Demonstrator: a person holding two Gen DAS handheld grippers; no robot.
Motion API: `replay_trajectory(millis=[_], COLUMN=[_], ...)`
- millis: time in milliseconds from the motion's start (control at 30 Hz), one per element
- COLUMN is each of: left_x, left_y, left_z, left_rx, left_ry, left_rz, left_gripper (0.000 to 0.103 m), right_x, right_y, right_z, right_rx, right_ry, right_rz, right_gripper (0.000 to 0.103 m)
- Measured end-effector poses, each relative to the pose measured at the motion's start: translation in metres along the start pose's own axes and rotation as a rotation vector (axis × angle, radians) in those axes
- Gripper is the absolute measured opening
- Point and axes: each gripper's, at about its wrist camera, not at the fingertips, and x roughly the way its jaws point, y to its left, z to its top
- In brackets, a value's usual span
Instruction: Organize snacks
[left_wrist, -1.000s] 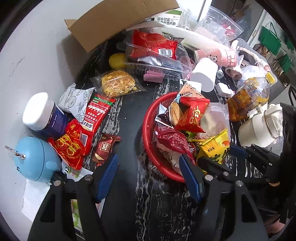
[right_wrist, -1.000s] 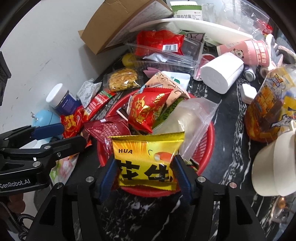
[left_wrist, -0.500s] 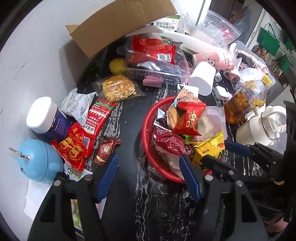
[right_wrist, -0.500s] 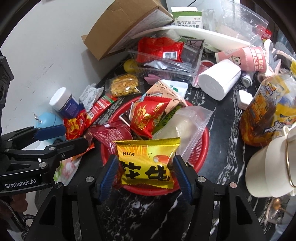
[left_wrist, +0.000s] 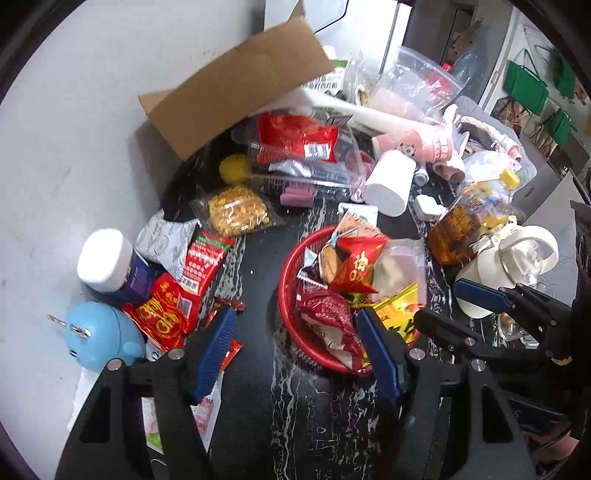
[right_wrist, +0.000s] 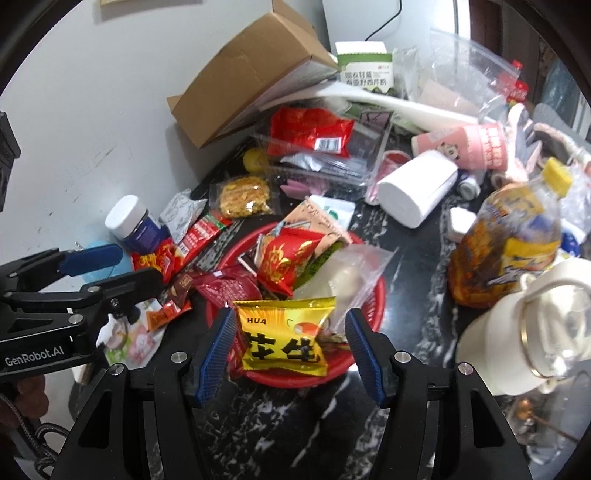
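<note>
A red basket (left_wrist: 291, 325) (right_wrist: 373, 314) on the black marble table holds several snack packets. A yellow peanut packet (right_wrist: 284, 341) (left_wrist: 397, 310) lies on its near rim. My right gripper (right_wrist: 290, 349) is open, its jaws either side of that packet with gaps showing. My left gripper (left_wrist: 295, 352) is open and empty above the table left of the basket. Loose red packets (left_wrist: 168, 314) and a small brown packet (right_wrist: 181, 286) lie to the left. A noodle snack bag (left_wrist: 236, 210) lies behind them.
A blue round device (left_wrist: 99, 334), a white-capped jar (left_wrist: 110, 262), a cardboard box (left_wrist: 236, 99), a clear tray with red packet (left_wrist: 299, 147), a paper roll (left_wrist: 389, 182), a tea bottle (right_wrist: 506, 243) and a white kettle (right_wrist: 528, 325) crowd the table.
Both grippers have drawn back and up from the table. The right gripper's jaws have opened wider off the yellow packet, which now rests on the basket rim.
</note>
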Motion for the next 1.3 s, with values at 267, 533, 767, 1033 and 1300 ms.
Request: replay_trajectory(millis=[267, 533, 767, 1033, 1300], left_x=[-0.042, -0.086, -0.114, -0.135, -0.136], left_y=[-0.018, -0.042, -0.062, -0.081, -0.093], left_z=[0.001, -0.007, -0.015, -0.030, -0.053], left_rx=[0.044, 0.093, 0.129, 0.151, 0.165], left_ry=[-0.071, -0.128, -0.165, -0.174, -0.143], left_rz=[0.009, -0.004, -0.008, -0.001, -0.003], left_gripper=[0.067, 0.068, 0.068, 0.068, 0.068], right_x=[-0.050, -0.106, -0.153, -0.189, -0.201], right_y=[0.002, 0.001, 0.000, -0.004, -0.006], right_z=[-0.001, -0.013, -0.032, -0.056, -0.084], right_rx=[-0.004, 0.033, 0.062, 0.099, 0.110], right_ry=[-0.065, -0.130, -0.196, -0.224, -0.216], right_rz=[-0.058, -0.097, -0.127, -0.151, -0.185], right_gripper=[0.066, 0.073, 0.078, 0.078, 0.082])
